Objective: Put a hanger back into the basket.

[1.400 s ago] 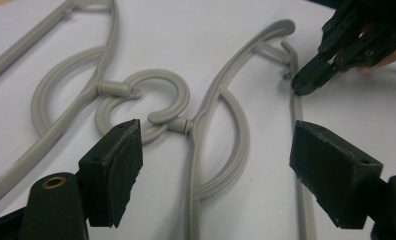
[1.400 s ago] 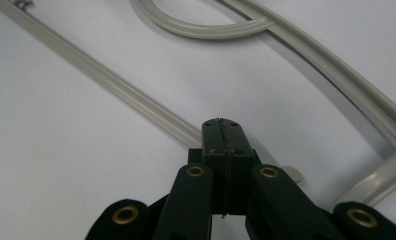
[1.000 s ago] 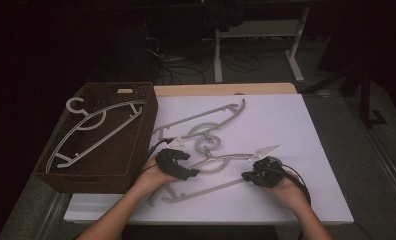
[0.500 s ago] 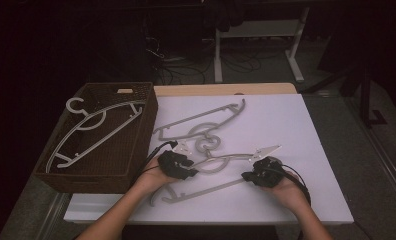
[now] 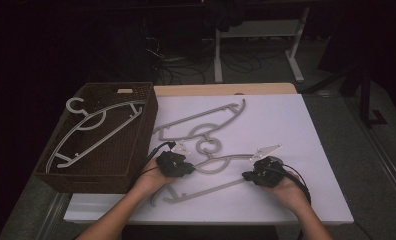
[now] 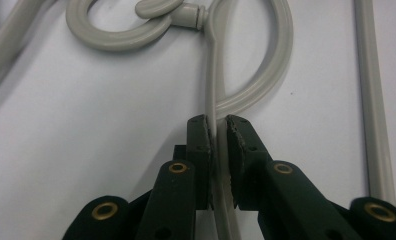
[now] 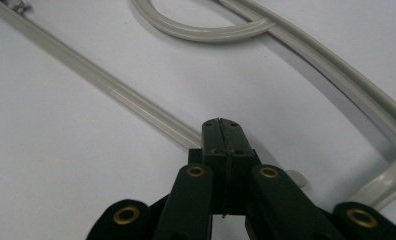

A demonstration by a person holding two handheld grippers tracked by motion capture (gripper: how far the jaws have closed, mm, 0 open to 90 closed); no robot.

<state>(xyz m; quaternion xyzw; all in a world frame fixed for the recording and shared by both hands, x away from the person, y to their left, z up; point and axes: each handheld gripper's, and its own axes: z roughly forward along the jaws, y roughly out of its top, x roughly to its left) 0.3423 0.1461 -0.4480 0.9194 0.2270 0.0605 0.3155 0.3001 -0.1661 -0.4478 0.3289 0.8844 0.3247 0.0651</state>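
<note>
The left gripper (image 6: 217, 125) has just been closing, and in its own view the two black jaws now stand almost together with the thin neck of the nearer pale grey plastic clothes hanger (image 5: 211, 187) between them, the pads pressing on it. A second ago that gripper stood wider over the same spot; the hand itself has not shifted. So the change is the grip: the hanger is now caught at both ends.

The right gripper (image 5: 249, 175) sits near the front right of the white table top (image 5: 306, 130), its jaws fully together. In the right gripper view the hanger's straight bar (image 7: 111, 87) runs in under them, so they seem pinched on it, though the contact itself is hidden.

The held hanger lies flat toward the front edge of the table top, its hook loop (image 6: 121, 37) tangled against a second grey hanger (image 5: 206, 120) that lies nearer the middle. A third hanger (image 5: 93, 127) already rests in the dark brown woven basket (image 5: 141, 125) at the left edge.

With both ends secured, my judgement is that the hanger is ready to be lifted and carried left to the basket. The hooked loops may snag and drag the second hanger along.
</note>
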